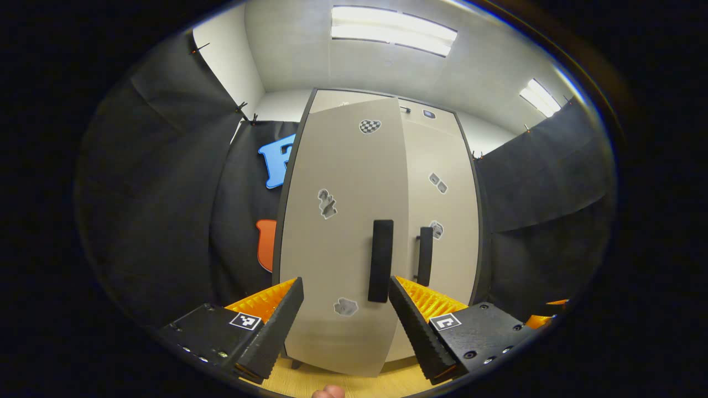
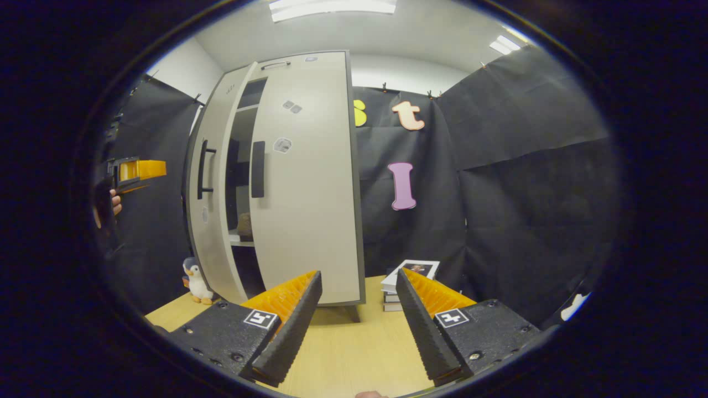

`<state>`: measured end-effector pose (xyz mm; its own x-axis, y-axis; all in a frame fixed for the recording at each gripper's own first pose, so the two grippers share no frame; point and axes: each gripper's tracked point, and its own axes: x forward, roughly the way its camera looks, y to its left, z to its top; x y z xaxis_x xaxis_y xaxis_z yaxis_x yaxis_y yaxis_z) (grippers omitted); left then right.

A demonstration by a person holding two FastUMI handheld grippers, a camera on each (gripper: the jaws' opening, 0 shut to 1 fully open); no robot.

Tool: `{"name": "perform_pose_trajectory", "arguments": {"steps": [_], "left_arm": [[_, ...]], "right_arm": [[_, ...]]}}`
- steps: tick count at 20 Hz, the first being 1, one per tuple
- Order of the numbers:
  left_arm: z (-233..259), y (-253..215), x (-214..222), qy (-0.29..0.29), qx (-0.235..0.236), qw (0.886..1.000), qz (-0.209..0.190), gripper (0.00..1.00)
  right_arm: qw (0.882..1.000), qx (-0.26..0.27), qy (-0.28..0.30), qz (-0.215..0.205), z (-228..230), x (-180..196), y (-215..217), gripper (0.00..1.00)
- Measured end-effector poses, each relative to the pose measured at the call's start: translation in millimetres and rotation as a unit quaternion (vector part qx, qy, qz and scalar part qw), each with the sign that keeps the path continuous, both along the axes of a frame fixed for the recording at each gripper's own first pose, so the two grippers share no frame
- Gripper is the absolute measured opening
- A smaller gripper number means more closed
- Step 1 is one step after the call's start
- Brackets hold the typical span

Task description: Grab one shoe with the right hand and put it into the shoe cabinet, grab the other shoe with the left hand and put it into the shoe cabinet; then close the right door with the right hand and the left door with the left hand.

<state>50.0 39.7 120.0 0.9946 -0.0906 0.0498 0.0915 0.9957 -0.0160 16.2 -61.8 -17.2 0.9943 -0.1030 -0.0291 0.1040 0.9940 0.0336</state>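
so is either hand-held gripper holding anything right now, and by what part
Nothing is held. The left hand-held gripper is open in front of the left door, and the right hand-held gripper is open, nothing between its fingers.

Each hand-held tool carries a black block behind each finger, studded with small screws and topped with a square black-and-white tag. The left gripper (image 1: 345,307) and the right gripper (image 2: 358,301) both have wedge-shaped fingers (image 1: 276,331) with ribbed inner faces.
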Motion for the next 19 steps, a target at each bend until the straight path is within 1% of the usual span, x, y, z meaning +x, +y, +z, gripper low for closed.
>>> {"name": "perform_pose_trajectory", "arguments": {"steps": [2, 4, 6, 8, 10, 12, 15, 19], "left_arm": [[-21.8, -14.1, -14.9, 0.013, 0.001, 1.0, 0.0, 0.95], [-48.2, -26.9, -29.9, 0.022, -0.01, 1.0, 0.002, 0.95], [-75.1, -28.4, -48.3, 0.031, -0.02, 0.999, 0.026, 0.95], [-103.0, -32.0, -63.9, 0.041, -0.012, 0.998, 0.04, 0.95], [-121.8, -40.1, -76.6, 0.052, -0.003, 0.998, 0.035, 0.95], [-133.7, -49.7, -83.9, 0.064, -0.012, 0.998, 0.023, 0.95], [-140.6, -47.1, -87.8, 0.075, -0.014, 0.997, 0.029, 0.95], [-146.0, -43.7, -85.1, 0.085, -0.017, 0.996, 0.036, 0.95]], "right_arm": [[1.0, -0.002, 0.007, 0.018, -4.0, 2.5, 12.1, 0.89], [0.999, -0.003, 0.014, 0.033, -8.7, 2.6, 22.5, 0.89], [0.999, -0.008, 0.02, 0.042, -14.1, -0.1, 29.5, 0.89], [0.999, -0.014, 0.024, 0.046, -23.2, -3.3, 33.9, 0.89], [0.998, -0.015, 0.029, 0.052, -29.8, -5.9, 38.8, 0.89], [0.998, -0.013, 0.035, 0.056, -36.3, -8.1, 41.2, 0.89], [0.998, -0.008, 0.033, 0.056, -37.0, -12.8, 40.3, 0.9], [0.998, -0.01, 0.035, 0.042, -39.1, -12.0, 33.5, 0.9]]}}
